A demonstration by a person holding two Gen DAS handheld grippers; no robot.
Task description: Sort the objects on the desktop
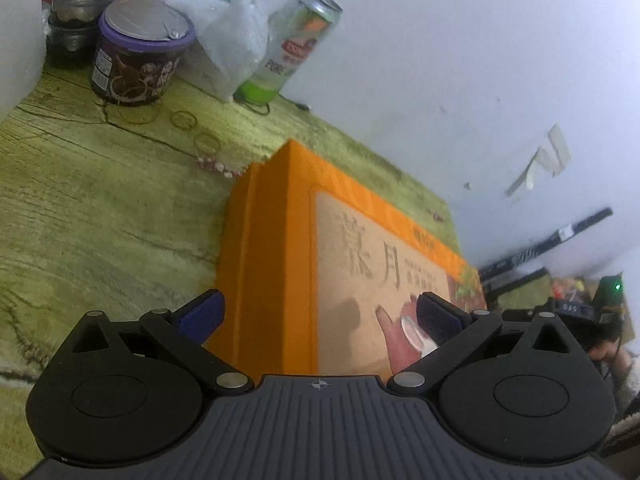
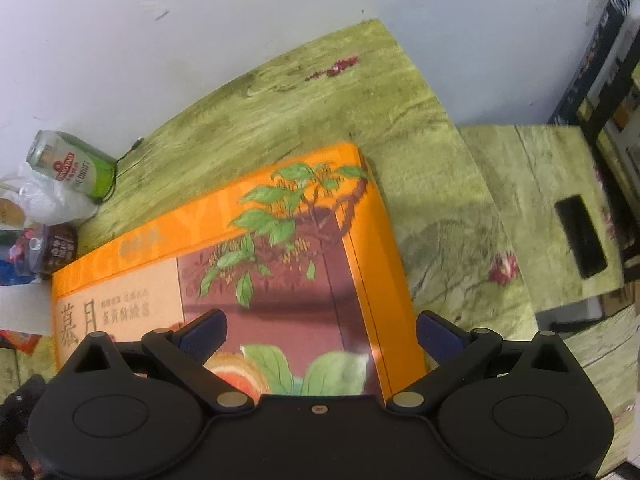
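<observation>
A large flat orange gift box (image 1: 276, 248) with a beige label and leaf artwork (image 2: 280, 240) lies on the green wood-grain table (image 1: 100, 208). My left gripper (image 1: 320, 316) is open and straddles the box's left end. One blue finger pad (image 1: 202, 316) is beside the orange side wall and the other pad is over the lid. My right gripper (image 2: 320, 336) is open across the box's right end. Its left pad (image 2: 202, 334) is over the lid and its right pad (image 2: 440, 338) is past the box's edge.
A green beer can (image 1: 298, 46) stands against the white wall. Next to it are a plastic bag (image 1: 224, 20), a purple-lidded brown cup (image 1: 138, 56), a dark glass jar (image 1: 80, 8) and loose rubber bands (image 1: 184, 120). Right of the table sits a lower slotted surface (image 2: 580, 236).
</observation>
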